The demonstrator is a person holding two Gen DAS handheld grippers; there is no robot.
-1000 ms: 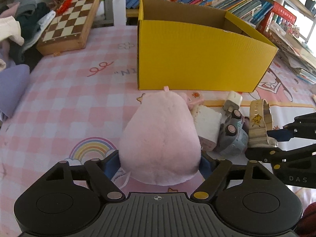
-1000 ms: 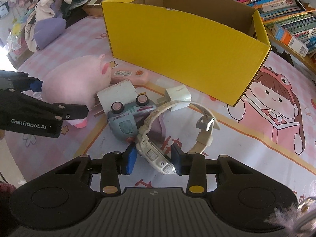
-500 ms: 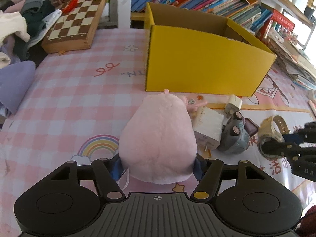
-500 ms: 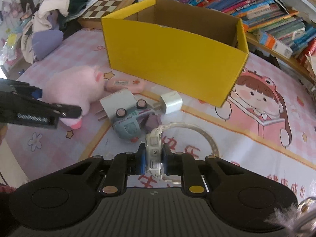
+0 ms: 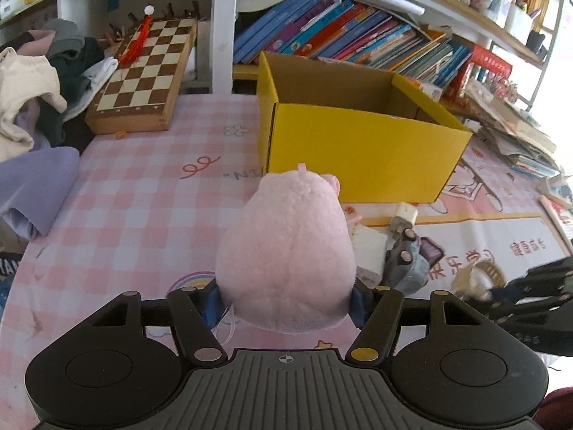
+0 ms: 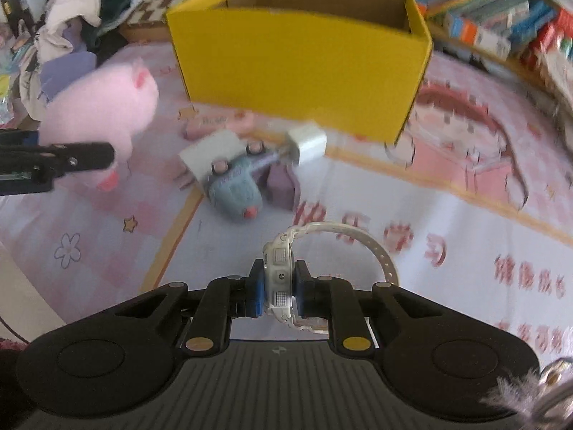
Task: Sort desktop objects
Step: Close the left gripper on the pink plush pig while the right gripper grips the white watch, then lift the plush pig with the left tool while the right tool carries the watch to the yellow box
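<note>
Left wrist view: the pink plush toy (image 5: pixel 286 254) is pinched at its lower sides between the jaws of the left gripper (image 5: pixel 286 301), which have just been closing on it. The toy is seen from behind, in front of the yellow cardboard box (image 5: pixel 358 150), whose top is open and whose inside looks brown. Just to the right of the toy a white block (image 5: pixel 370 249), a grey-blue toy car (image 5: pixel 406 267) and a small white charger (image 5: pixel 404 215) are lying close together on the pink checked cloth (image 5: pixel 136 208) of the desk. A chessboard (image 5: pixel 147 71) is placed at the far left edge, beside a pile of clothes (image 5: pixel 32 86). Books (image 5: pixel 351 39) are stacked on the shelf behind the box. At the right edge the right gripper (image 5: pixel 515 292) is seen with a pale watch strap, blurred.

Right wrist view: the white watch (image 6: pixel 279 279) is clamped by its case between the jaws of the right gripper (image 6: pixel 278 288), pressed tightly together on it, and the strap curves away to the right. The toy car (image 6: pixel 234 188) and the charger (image 6: pixel 308 141) lie further away on the cloth, before the yellow box (image 6: pixel 301 61). The plush toy (image 6: pixel 104 107) is seen at the left, held clear of the cloth by the left gripper (image 6: pixel 82 154).
</note>
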